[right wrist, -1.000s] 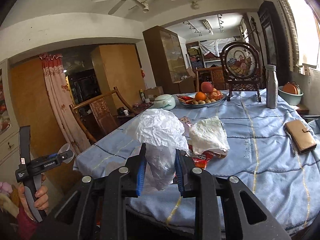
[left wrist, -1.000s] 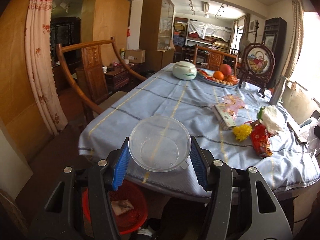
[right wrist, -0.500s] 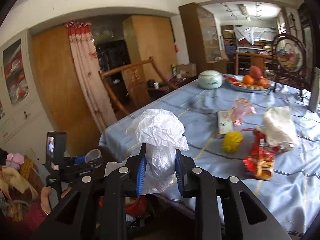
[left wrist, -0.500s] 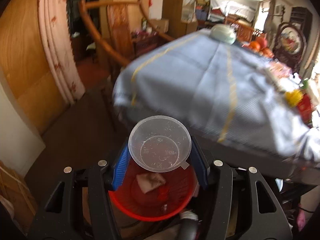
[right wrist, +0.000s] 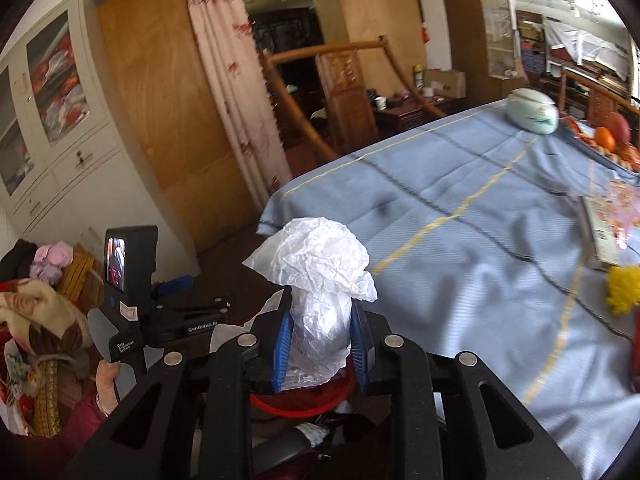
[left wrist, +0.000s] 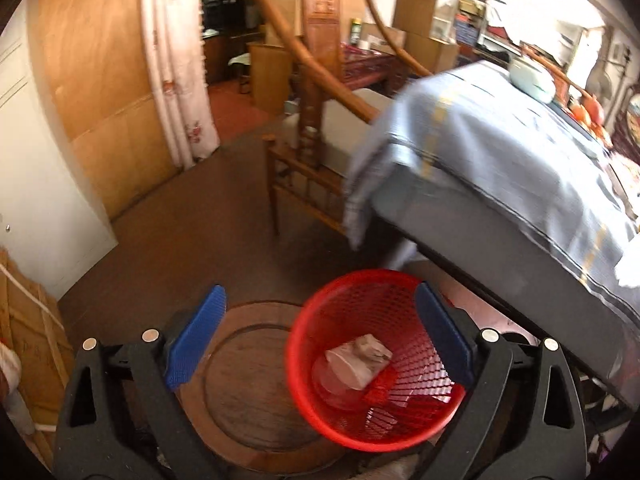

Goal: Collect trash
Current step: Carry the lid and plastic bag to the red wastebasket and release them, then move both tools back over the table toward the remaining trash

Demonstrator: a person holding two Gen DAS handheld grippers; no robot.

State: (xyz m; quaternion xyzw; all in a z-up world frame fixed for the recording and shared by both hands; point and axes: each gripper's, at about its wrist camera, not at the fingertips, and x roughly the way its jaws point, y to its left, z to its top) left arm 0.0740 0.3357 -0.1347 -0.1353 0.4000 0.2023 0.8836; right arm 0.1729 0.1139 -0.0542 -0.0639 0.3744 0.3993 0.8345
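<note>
A crumpled white plastic bag [right wrist: 316, 300] is clamped between the right gripper [right wrist: 320, 354]; the left gripper [left wrist: 320, 340] is spread wide above the red mesh basket [left wrist: 340, 432].

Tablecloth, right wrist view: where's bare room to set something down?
The tablecloth is bare from the near corner to the green lidded pot. Crowded along the right edge: box, yellow flower, fruit plate.

- Red mesh basket [left wrist: 372, 360] with pale crumpled wrapper [left wrist: 358, 358] inside
- Blue ribbed pads [left wrist: 196, 336] on black gripper frames
- White crinkled plastic bag [right wrist: 320, 276]
- Grey-blue tablecloth [right wrist: 460, 216] with yellow and dark stripes
- Yellow pompom-like flower [right wrist: 624, 290]
- Pale green lidded pot [right wrist: 532, 110]
- White curtain [right wrist: 236, 80], red floral print
</note>
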